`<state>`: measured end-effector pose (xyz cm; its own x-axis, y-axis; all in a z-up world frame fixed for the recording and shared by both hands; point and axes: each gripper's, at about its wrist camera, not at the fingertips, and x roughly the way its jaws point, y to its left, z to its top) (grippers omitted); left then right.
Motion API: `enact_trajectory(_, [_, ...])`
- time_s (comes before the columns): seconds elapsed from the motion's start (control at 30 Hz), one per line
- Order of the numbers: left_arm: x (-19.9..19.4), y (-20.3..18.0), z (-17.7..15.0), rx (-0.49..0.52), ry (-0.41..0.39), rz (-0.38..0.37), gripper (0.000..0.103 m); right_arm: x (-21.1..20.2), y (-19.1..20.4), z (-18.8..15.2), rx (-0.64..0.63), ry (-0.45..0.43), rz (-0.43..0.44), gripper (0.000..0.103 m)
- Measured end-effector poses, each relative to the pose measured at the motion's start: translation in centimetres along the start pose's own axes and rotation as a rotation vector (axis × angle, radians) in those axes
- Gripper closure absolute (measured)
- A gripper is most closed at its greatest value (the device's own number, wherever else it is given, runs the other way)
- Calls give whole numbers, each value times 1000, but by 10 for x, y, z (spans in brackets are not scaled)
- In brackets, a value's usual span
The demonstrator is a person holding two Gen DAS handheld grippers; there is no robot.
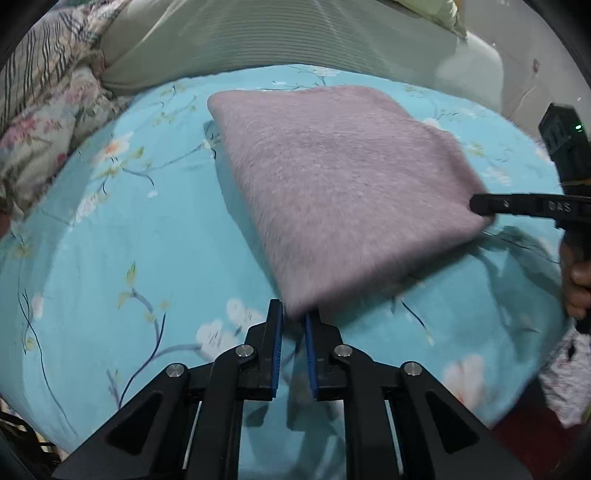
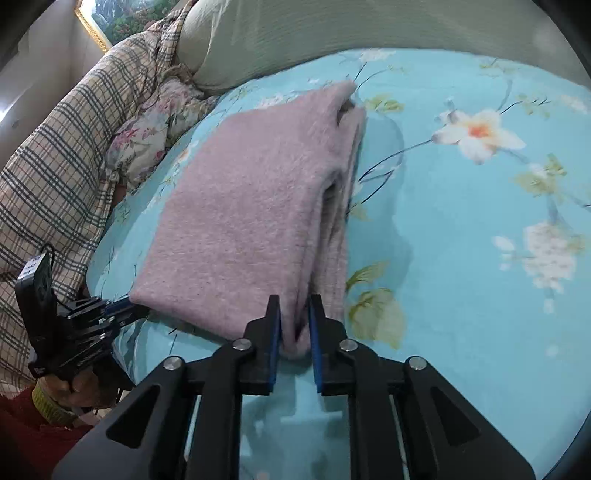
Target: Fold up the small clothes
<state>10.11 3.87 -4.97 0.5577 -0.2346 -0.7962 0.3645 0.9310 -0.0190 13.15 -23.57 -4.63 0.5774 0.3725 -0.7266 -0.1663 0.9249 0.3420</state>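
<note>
A fuzzy mauve garment (image 2: 243, 221), already doubled into several layers, is spread on the blue floral bedsheet (image 2: 461, 295), well in front of the pale bolster (image 2: 332, 33) at the sheet's far edge. Its near corners are pinched, one by the right gripper (image 2: 294, 314), whose jaws are narrowed onto the stacked layers, and one by the left gripper (image 1: 293, 314), nearly closed on the corner tip. The fabric is judged soft, light and limp, so it is best held at corners through all layers.
</note>
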Motion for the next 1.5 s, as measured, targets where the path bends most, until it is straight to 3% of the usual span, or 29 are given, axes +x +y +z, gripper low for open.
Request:
enact_trajectory(0.17, [-31, 13, 15, -14, -79, -65, 90, -14, 21, 40, 10, -120, 68, 87])
enact_trajectory(0.3, [-25, 17, 52, -62, -149, -201, 90, 29, 34, 71, -4, -71, 114, 87])
enact_trajectory(0.4, [3, 10, 59, -63, -104, -243, 90, 66, 22, 71, 20, -1, 5, 88])
enact_trajectory(0.43, [14, 8, 58, -61, -73, -247, 90, 76, 12, 68, 41, 4, -27, 100])
enact_trajectory(0.5, [35, 5, 49, -56, -17, -223, 91, 79, -5, 64, 102, -3, -6, 103])
enact_trajectory(0.57, [43, 4, 38, -81, -29, -237, 92, 75, -14, 61, 139, -21, 27, 103])
enact_trajectory(0.7, [43, -1, 39, -100, -36, -214, 92, 64, 4, 58, 95, -28, -21, 103])
enact_trajectory(0.9, [34, -5, 36, -79, -44, -199, 91, -1, 43, 24, -27, -38, 17, 99])
enact_trajectory(1.0, [30, -8, 31, -64, -56, -186, 91, 9, 30, -7, -45, 50, -141, 101])
enact_trajectory(1.1, [27, -10, 28, -59, -60, -182, 91, 6, 12, -18, 35, 22, -89, 103])
enact_trajectory(1.5, [25, -15, 16, -52, -83, -123, 91, 1, 11, -18, 33, -2, -104, 103])
